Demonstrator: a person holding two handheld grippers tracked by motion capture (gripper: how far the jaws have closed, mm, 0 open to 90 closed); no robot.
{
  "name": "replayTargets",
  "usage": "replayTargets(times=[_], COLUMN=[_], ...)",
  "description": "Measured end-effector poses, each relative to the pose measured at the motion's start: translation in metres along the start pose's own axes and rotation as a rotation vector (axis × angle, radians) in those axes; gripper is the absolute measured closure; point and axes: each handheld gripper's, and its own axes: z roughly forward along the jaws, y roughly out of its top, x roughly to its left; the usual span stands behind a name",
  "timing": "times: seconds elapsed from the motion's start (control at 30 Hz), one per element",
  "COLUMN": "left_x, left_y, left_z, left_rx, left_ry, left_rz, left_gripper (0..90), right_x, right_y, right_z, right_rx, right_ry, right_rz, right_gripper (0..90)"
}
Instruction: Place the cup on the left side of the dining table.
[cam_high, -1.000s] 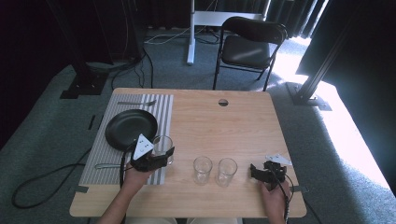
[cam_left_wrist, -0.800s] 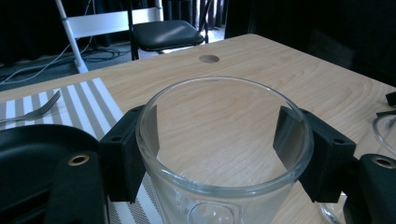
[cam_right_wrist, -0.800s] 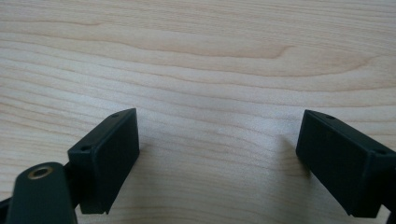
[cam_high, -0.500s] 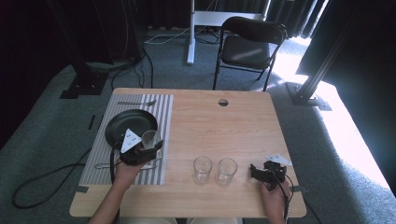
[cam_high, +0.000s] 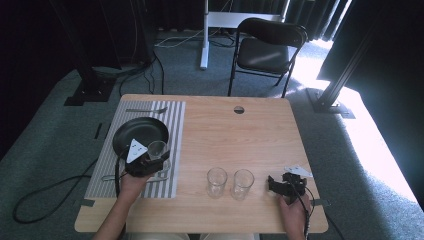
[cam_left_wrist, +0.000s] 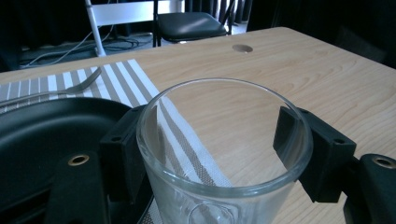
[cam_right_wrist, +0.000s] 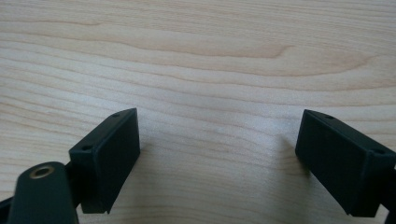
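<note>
Glass held: a clear drinking glass (cam_left_wrist: 224, 154) sat between the two black jaws of the left gripper (cam_high: 150, 161), which pressed on its sides just under the rim; it stood upright.
Place of the glass: it was over the striped mat (cam_high: 172, 125), at the right edge of the black plate (cam_high: 137, 134), and well apart from the two other glasses (cam_high: 216, 182) (cam_high: 242, 183) on the bare wood.
Step in hand, as I judged it: setting this glass on the mat beside the plate.
How to do it well: keep the glass straight, lower it slowly until its bottom meets the mat, and only then let the jaws go apart; a hard squeeze was a risk for such thin glass.
What to avoid: the glass was very near the plate rim, so a small push sideways could knock it.
Cutlery: a fork (cam_left_wrist: 70, 88) lay at the far end of the mat, and a utensil (cam_high: 117, 176) lay near the hand.
Right gripper (cam_right_wrist: 217, 163): its jaws stood wide apart over the wooden table (cam_right_wrist: 210, 56), with nothing between them.
</note>
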Motion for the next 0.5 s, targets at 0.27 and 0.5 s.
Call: replayTargets(times=[0.27, 0.5], left_x=[0.005, 0.009], left_y=[-0.006, -0.012], left_z=[0.003, 0.006], left_rx=[0.015, 0.026], left_ry=[0.012, 0.033], left_rz=[-0.011, -0.026], left_gripper=[29.1, 29.1], right_x=[0.000, 0.000], right_y=[0.000, 0.000], right_z=[0.000, 0.000], right_rx=[0.000, 0.000], right_ry=[0.000, 0.000], right_rz=[0.000, 0.000], right_gripper=[13.2, 13.2])
